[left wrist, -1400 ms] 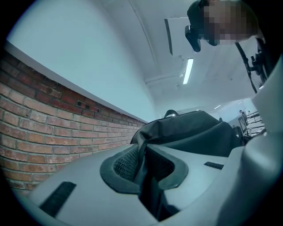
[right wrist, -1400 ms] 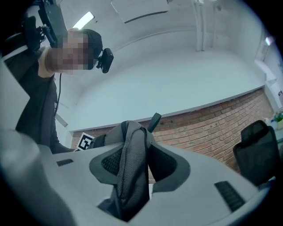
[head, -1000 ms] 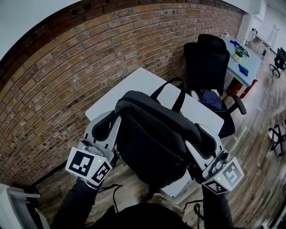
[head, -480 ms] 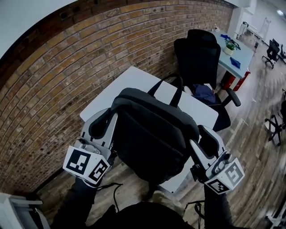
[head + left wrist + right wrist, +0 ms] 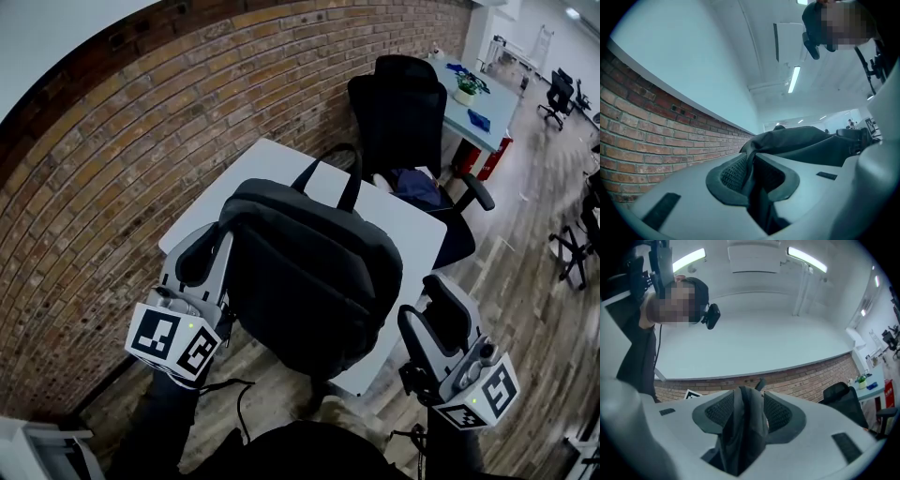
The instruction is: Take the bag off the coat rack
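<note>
A black backpack (image 5: pixel 314 272) hangs over a white table (image 5: pixel 272 164), its carry handle (image 5: pixel 328 169) pointing towards the wall. My left gripper (image 5: pixel 214 253) is shut on the bag's left edge; in the left gripper view the bag's fabric (image 5: pixel 806 145) runs in between the pads (image 5: pixel 733 171). My right gripper (image 5: pixel 424 302) stands a little off the bag's right side, lower right. In the right gripper view a strip of dark bag fabric (image 5: pixel 740 427) is pinched between its pads (image 5: pixel 780 413). No coat rack is in view.
A brick wall (image 5: pixel 141 141) runs behind the table. A black office chair (image 5: pixel 398 103) with a blue thing (image 5: pixel 412 187) on its seat stands at the table's far right. Beyond it is a pale blue desk (image 5: pixel 473 94) with a plant. Wooden floor lies to the right.
My right gripper has drawn away from the bag's right side towards the lower right. The left gripper keeps its hold on the bag. The head view has shifted.
</note>
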The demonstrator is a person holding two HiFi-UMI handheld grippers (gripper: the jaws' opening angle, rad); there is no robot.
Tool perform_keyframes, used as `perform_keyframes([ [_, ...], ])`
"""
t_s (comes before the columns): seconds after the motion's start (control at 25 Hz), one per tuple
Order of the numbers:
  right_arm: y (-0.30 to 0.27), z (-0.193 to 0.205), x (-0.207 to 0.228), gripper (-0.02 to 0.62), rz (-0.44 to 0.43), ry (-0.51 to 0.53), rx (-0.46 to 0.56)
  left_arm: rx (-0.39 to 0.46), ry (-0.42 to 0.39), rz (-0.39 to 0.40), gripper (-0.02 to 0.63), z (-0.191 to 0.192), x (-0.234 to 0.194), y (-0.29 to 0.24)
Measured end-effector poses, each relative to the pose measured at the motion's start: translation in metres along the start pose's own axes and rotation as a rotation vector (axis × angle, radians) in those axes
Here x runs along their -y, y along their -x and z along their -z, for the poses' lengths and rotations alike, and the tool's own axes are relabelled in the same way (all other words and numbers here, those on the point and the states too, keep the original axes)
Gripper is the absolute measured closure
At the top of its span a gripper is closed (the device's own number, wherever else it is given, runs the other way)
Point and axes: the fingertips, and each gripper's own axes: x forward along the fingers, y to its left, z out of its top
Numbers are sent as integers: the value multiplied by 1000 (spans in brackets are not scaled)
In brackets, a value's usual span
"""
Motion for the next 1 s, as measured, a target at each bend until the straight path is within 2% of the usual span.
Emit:
perform_keyframes([
  [0.16,-9,1,-37,408,-61,69,-26,1,-2,6,541,-2,3,0],
  [0.36,-18,16,-51,408,-71,112,-63,1,-4,3,541,-1,7,3],
  [0.52,-25,29,-40,410,-3,141,-109,6,-2,-1,541,0,9,1],
  [0.64,-32,36,-30,511,33,214,-164,7,0,-11,541,0,6,-2],
  [0.68,-35,37,-28,522,36,216,-170,7,0,-17,541,0,5,-2],
  [1.0,-47,37,-8,532,62,211,-175,32,-14,-79,525,-1,-2,-8],
])
